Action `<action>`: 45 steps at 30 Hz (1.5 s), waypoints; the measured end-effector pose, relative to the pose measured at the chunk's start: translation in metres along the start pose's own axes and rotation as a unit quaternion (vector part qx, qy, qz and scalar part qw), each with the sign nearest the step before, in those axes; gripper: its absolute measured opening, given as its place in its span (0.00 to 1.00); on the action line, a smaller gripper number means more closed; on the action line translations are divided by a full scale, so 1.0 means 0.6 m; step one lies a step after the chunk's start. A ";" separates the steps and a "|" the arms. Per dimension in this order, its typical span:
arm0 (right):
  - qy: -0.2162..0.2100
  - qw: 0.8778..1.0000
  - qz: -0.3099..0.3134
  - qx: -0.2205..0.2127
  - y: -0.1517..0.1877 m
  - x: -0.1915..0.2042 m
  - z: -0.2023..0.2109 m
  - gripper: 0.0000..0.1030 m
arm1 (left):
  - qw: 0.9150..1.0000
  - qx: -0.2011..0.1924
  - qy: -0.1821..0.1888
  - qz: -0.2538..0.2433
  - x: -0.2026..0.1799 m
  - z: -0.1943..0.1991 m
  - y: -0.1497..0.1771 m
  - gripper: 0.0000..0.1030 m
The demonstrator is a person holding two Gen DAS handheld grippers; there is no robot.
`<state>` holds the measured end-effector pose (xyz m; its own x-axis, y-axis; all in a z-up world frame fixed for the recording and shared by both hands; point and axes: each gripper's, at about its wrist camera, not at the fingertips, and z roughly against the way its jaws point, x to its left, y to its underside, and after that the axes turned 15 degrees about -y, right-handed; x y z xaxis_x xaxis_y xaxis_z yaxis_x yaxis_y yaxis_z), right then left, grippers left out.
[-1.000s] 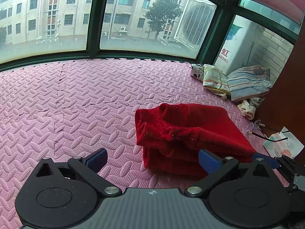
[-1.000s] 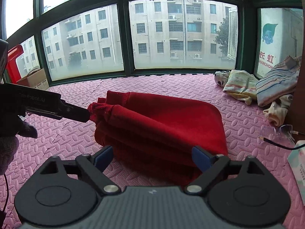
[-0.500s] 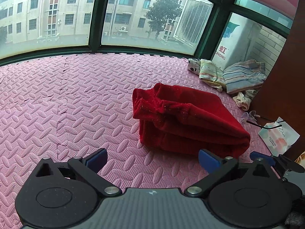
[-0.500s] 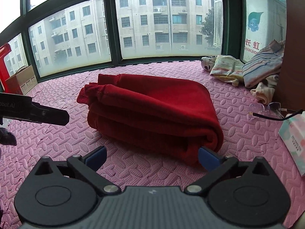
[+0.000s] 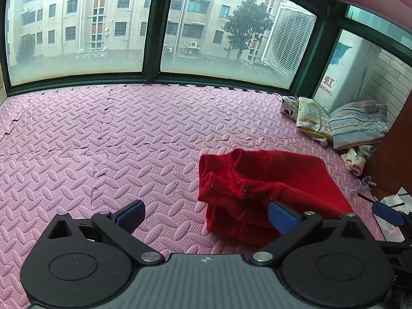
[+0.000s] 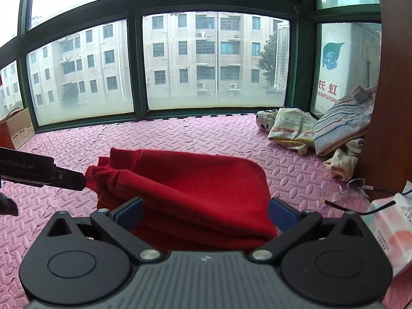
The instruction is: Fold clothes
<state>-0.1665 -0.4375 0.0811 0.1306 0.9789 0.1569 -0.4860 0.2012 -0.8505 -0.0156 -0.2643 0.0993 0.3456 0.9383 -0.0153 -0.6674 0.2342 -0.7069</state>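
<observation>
A red garment [image 5: 270, 180] lies folded into a thick bundle on the pink foam mat [image 5: 103, 154], its bunched edge to the left. My left gripper [image 5: 206, 215] is open just left of that edge, and its right finger overlaps the cloth in the left wrist view. In the right wrist view the red garment [image 6: 195, 180] fills the middle. My right gripper [image 6: 205, 213] is open, its fingers spread either side of the bundle's near fold. The left gripper's body [image 6: 43, 171] reaches in from the left, with its tip at the bunched edge.
Loose clothes [image 6: 334, 126] are heaped at the back right against a wooden cabinet [image 6: 391, 103]. Glasses [image 6: 342, 190], a cable and a tissue pack [image 6: 388, 231] lie at the right. A cardboard box [image 6: 18, 131] stands far left. Windows wall the far side.
Half a second ago both grippers had drawn back from the bundle. Now both are close in again, the left tip at the bunched edge and the right fingers around the near fold. Both stayed open.
</observation>
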 end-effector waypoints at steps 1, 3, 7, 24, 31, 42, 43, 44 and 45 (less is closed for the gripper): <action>0.000 1.000 0.000 0.000 -0.006 -0.002 -0.011 1.00 | 1.000 0.000 -0.002 0.000 -0.003 -0.006 -0.011 1.00; 0.002 1.000 0.002 0.000 -0.017 -0.005 -0.032 1.00 | 1.000 0.001 -0.011 -0.004 -0.010 -0.021 -0.032 1.00; 0.011 0.999 0.032 0.001 -0.026 0.006 -0.063 1.00 | 0.999 0.005 -0.010 -0.042 -0.038 -0.048 -0.061 1.00; -0.002 0.996 0.090 0.016 -0.006 0.046 -0.086 1.00 | 0.989 0.039 0.002 -0.139 -0.111 -0.143 -0.090 1.00; -0.001 0.991 0.129 0.019 0.017 0.074 -0.095 1.00 | 0.991 0.063 0.012 -0.113 -0.092 -0.172 -0.095 1.00; 0.006 0.993 0.114 -0.042 -0.008 0.068 -0.051 1.00 | 0.992 0.085 0.040 -0.082 -0.075 -0.187 -0.094 1.00; 0.018 0.992 0.113 -0.043 -0.014 0.065 -0.056 1.00 | 0.992 0.087 0.041 -0.079 -0.074 -0.189 -0.093 1.00; 0.027 0.993 0.111 -0.042 -0.019 0.061 -0.063 1.00 | 0.992 0.089 0.042 -0.077 -0.073 -0.190 -0.093 1.00; 0.027 0.993 0.109 -0.037 -0.021 0.057 -0.073 1.00 | 0.992 0.090 0.042 -0.076 -0.073 -0.190 -0.092 1.00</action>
<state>-0.1182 -0.4080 0.0754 0.0767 0.9953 -0.0595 -0.4435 -0.0194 -0.8961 0.0815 -0.3471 0.0587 0.4996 0.8661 0.0170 -0.7078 0.4194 -0.5684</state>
